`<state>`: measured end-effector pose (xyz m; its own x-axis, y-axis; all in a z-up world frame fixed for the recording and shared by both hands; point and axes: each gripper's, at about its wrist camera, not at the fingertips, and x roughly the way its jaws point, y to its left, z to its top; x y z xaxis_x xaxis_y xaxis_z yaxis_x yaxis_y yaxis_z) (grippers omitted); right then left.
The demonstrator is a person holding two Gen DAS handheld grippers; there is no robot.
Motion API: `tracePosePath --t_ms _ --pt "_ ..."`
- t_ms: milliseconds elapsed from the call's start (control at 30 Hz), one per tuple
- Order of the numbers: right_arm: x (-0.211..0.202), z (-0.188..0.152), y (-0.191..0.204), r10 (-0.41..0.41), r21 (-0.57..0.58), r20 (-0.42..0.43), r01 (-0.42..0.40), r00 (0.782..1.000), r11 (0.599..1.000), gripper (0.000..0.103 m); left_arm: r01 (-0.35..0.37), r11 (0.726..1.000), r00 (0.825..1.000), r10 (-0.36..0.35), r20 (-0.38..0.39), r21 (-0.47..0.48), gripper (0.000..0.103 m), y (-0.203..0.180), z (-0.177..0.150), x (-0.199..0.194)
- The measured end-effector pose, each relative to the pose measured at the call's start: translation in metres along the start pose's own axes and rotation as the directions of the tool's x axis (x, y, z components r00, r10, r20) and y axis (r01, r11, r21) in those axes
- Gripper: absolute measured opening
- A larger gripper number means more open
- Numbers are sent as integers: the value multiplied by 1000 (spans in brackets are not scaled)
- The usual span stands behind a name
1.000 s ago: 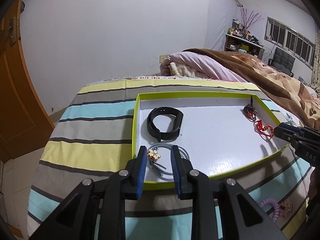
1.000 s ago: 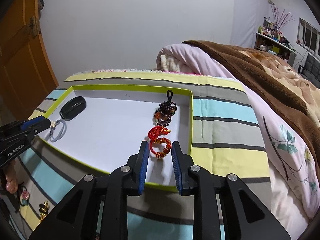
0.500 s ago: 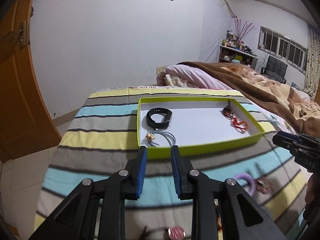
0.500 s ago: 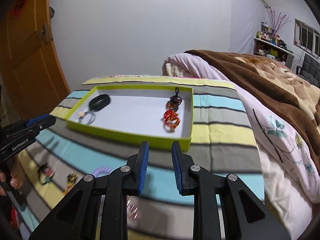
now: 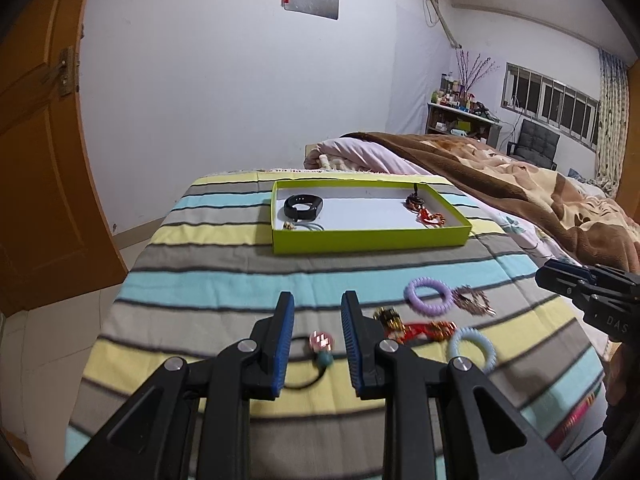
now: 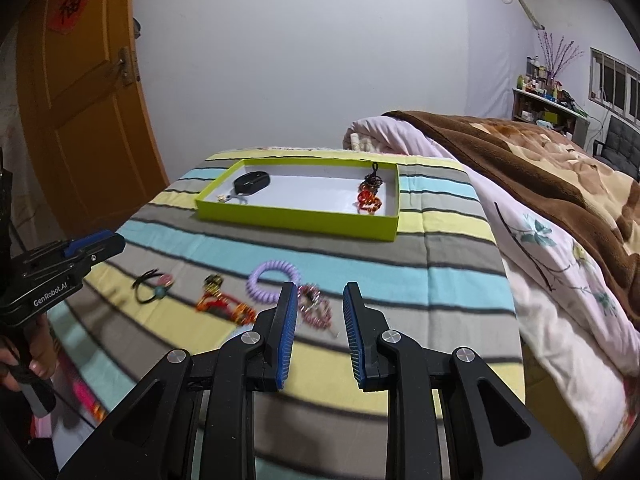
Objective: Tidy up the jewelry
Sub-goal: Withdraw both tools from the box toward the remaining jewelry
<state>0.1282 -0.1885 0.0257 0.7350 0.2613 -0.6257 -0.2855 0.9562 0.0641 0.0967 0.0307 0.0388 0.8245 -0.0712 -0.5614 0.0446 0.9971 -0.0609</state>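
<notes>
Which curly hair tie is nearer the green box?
The purple spiral hair tie; the pale blue spiral hair tie lies farther from the lime-green box, closer to the cameras.

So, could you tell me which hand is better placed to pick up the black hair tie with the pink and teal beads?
Left. The left tongs are open, with the black hair tie with pink and teal beads lying between their tips. The right tongs are open over the pink beaded piece, farther away.
</notes>
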Motion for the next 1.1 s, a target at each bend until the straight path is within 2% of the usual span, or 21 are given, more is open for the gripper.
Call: tracePosePath --t_ms 233,533,1100 --pt "-21 -21 10 34 -1 3 -34 999 999 24 -15 1000 1000 15 1 -14 25 1 -23 -25" --pt "-27 -43 12 52 6 -34 -52 998 999 24 -21 999 999 20 -25 -43 25 5 -44 -33" --pt "-11 -44 13 59 6 -71 -59 996 998 24 -3 999 999 1 -47 -35 25 1 -48 -23"
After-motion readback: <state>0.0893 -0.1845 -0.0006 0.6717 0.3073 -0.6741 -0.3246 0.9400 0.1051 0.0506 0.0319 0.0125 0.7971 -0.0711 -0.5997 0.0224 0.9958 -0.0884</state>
